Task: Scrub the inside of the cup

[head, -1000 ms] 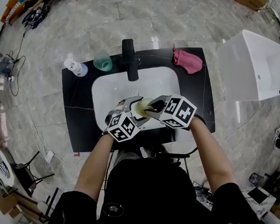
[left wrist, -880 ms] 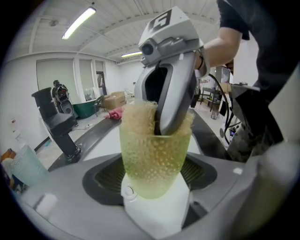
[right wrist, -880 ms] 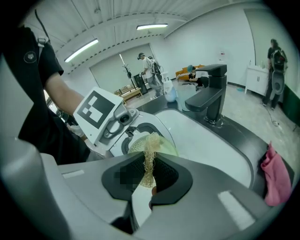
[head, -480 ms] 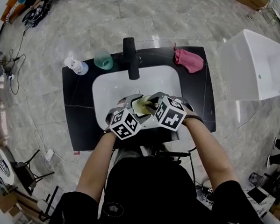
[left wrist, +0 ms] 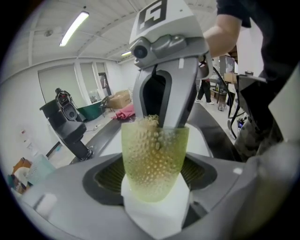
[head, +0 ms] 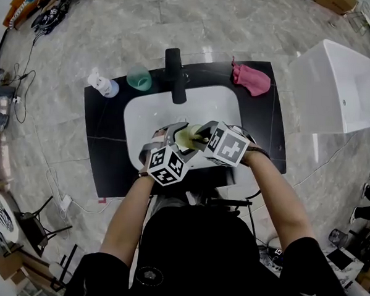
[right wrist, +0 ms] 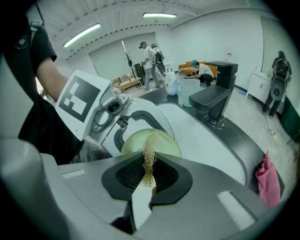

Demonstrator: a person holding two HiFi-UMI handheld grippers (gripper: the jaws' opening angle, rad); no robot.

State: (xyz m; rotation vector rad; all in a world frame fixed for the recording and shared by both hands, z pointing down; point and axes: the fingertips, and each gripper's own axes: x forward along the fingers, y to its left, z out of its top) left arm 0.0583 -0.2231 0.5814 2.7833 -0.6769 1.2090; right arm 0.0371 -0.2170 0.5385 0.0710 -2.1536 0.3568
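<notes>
Reaching forward over the near side of the white sink [head: 143, 120] in the black worktop [head: 102, 140], both forearms angle their tools downward, tips meeting. The left tool [left wrist: 155, 180] is clamped round the yellow-green dimpled cup [left wrist: 153, 154]. The right tool [right wrist: 149, 174] pinches a tan fibrous scrubber [right wrist: 149, 157], pushed into the cup's mouth.

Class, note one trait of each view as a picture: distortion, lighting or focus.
Head view: fisheye bends the counter edges. Left gripper view: dark round corners, ceiling tube light glares, cup sharp. Right gripper view: dark corners too, scrubber slightly soft.
</notes>
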